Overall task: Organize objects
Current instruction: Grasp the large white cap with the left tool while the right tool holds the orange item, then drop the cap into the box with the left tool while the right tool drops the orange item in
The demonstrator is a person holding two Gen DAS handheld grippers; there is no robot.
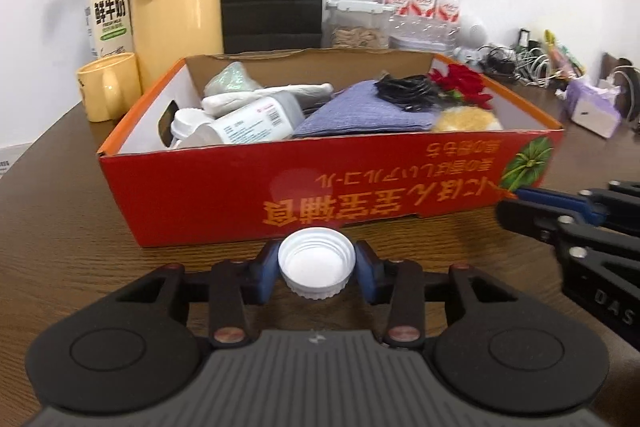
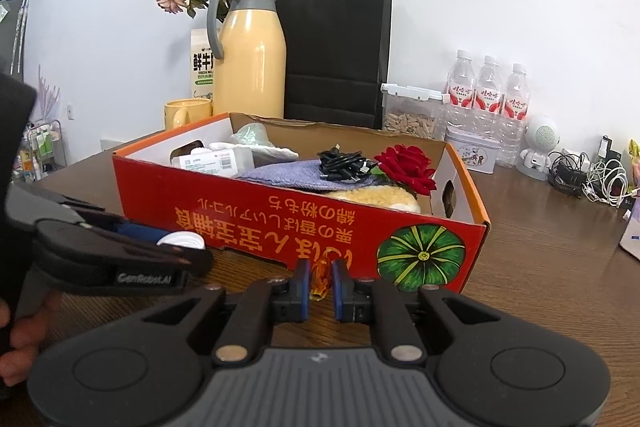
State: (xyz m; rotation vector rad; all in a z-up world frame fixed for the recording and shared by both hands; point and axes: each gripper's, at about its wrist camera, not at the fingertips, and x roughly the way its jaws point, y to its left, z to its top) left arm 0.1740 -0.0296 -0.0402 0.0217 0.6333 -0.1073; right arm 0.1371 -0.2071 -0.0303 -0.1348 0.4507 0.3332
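Wooden table (image 1: 60, 187) holds a red cardboard box (image 1: 320, 183) containing, left to right, a white bottle (image 1: 240, 123), blue cloth (image 1: 360, 111), black cable (image 1: 404, 89), red rose (image 2: 408, 163). In front, left gripper (image 1: 317, 269) clamps a white cap (image 1: 316, 267); right gripper (image 2: 320, 285) pinches a small amber object (image 2: 321, 279).

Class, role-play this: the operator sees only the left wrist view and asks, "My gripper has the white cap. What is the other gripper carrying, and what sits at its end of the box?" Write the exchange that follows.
Observer: The right gripper is shut on a small amber piece; what it is, I cannot tell.
Operator: Where is it relative to the box?
Observer: Just in front of the red box, near a printed green pumpkin on that wall.
Operator: Anything behind the thermos that I miss?
Observer: The black paper bag has two looped handles on top; your view cuts them off.
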